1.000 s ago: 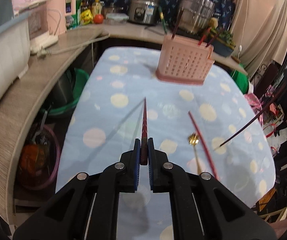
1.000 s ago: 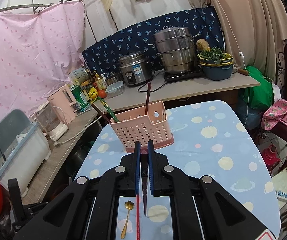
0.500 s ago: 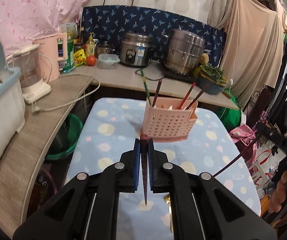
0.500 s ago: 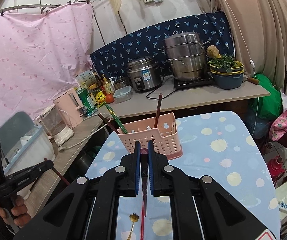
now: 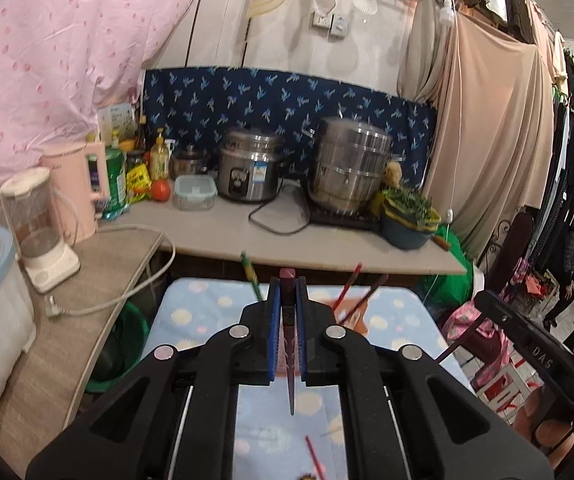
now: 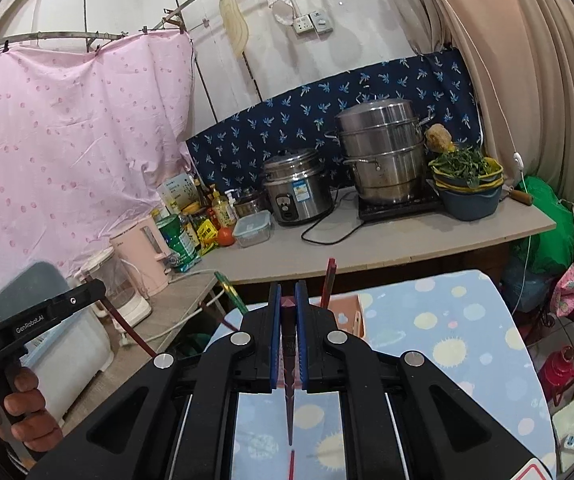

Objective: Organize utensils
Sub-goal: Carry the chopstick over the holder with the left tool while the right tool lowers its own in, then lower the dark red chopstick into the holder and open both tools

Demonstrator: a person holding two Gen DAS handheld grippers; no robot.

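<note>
My left gripper (image 5: 287,292) is shut on a dark red chopstick (image 5: 289,364) that hangs point-down above the blue dotted table (image 5: 203,312). My right gripper (image 6: 288,296) is shut on another dark red chopstick (image 6: 289,396), also point-down. The pink perforated utensil basket (image 6: 349,312) stands just behind both grippers and is mostly hidden by them; red chopsticks (image 5: 351,284) and a green utensil (image 5: 249,270) stick out of it. A red chopstick (image 5: 314,456) lies on the table below.
A counter (image 5: 215,236) behind the table holds a rice cooker (image 5: 249,172), a steel steamer pot (image 5: 349,164), a bowl of greens (image 5: 407,216), a pink kettle (image 5: 83,192) and a blender (image 5: 39,228). A green basin (image 5: 127,336) sits under the counter on the left.
Both grippers have risen and tilted up with their chopsticks. The basket has dropped low in both views and is now mostly hidden behind the fingers.
</note>
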